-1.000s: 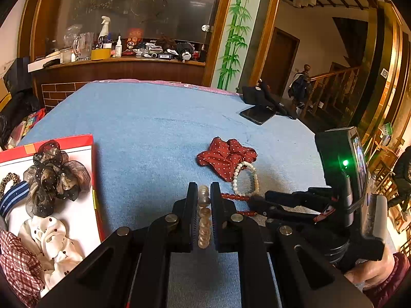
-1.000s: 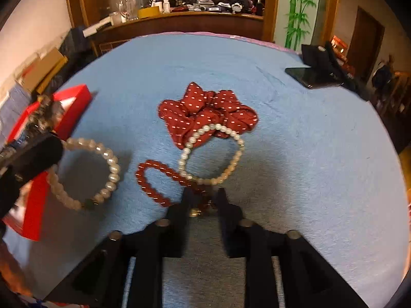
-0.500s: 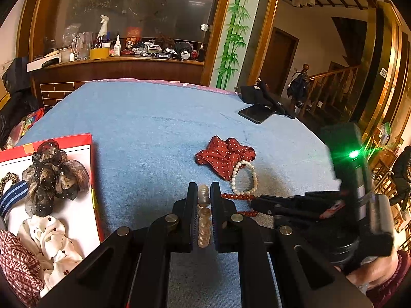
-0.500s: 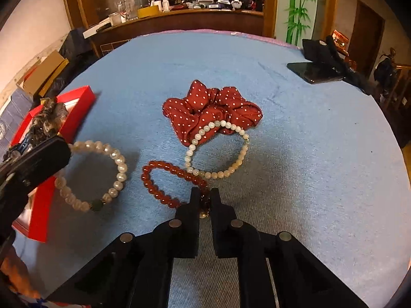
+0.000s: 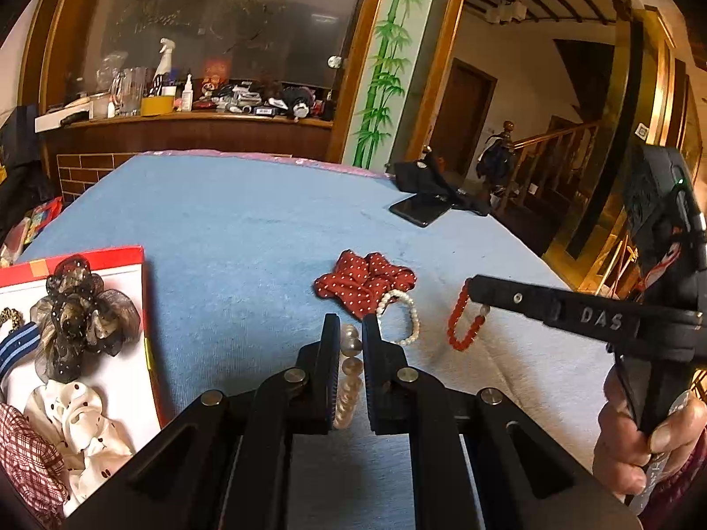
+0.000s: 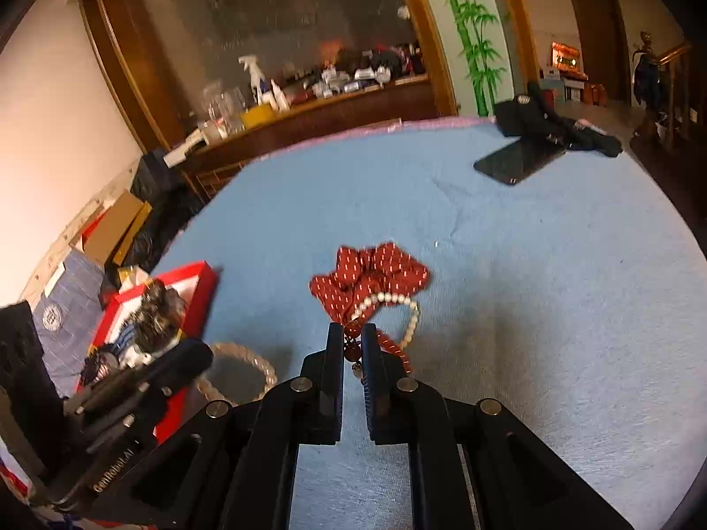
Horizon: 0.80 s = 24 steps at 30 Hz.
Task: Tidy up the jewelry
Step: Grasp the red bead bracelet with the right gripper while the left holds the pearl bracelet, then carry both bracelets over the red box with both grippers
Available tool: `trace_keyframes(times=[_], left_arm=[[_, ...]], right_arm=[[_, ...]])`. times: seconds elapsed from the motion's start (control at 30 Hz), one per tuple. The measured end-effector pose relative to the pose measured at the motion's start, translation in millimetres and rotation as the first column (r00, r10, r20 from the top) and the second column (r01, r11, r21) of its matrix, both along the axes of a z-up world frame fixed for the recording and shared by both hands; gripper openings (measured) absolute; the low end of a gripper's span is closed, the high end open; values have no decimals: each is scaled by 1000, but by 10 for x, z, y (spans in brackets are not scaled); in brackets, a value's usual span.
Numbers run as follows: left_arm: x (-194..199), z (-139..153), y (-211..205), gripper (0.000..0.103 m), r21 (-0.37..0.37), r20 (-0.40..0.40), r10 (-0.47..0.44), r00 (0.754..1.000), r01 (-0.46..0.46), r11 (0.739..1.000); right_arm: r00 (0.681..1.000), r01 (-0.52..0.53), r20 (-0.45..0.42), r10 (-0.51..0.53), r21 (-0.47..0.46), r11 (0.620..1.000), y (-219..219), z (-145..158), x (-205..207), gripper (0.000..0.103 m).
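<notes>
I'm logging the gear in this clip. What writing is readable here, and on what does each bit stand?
"DAS": raised letters on the right tool's finger arm.
"GenRobot.AI": pale print on the left tool's body.
Round emblem on the blue bag: too blurred.
Labels on shelf bottles: too small.

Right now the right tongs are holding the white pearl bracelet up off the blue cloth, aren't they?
Not quite: the right tongs are holding the red bead bracelet up off the blue cloth. The left wrist view shows it dangling there.

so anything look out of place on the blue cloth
One thing: the white pearl bracelet lies partly draped over the red dotted scrunchie, away from the red box holding the other hair ties.
</notes>
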<state>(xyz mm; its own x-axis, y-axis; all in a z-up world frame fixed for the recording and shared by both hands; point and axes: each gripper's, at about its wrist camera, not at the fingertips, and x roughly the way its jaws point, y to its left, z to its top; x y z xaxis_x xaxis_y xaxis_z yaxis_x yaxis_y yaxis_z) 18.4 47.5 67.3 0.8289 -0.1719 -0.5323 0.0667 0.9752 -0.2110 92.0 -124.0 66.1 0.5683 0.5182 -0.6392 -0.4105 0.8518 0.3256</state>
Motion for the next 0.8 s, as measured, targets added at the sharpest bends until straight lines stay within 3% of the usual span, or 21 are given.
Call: trace_keyframes(times=[0.27, 0.8], left_arm=[[-14, 15, -36, 9, 10, 13, -6, 1000, 6, 1000], [-28, 14, -54, 9, 32, 21, 9, 1000, -10, 999]], right_arm=[[999, -6, 50, 4, 39, 999, -25, 146, -85, 7], [999, -18, 44, 15, 53, 998, -28, 136, -102, 7]])
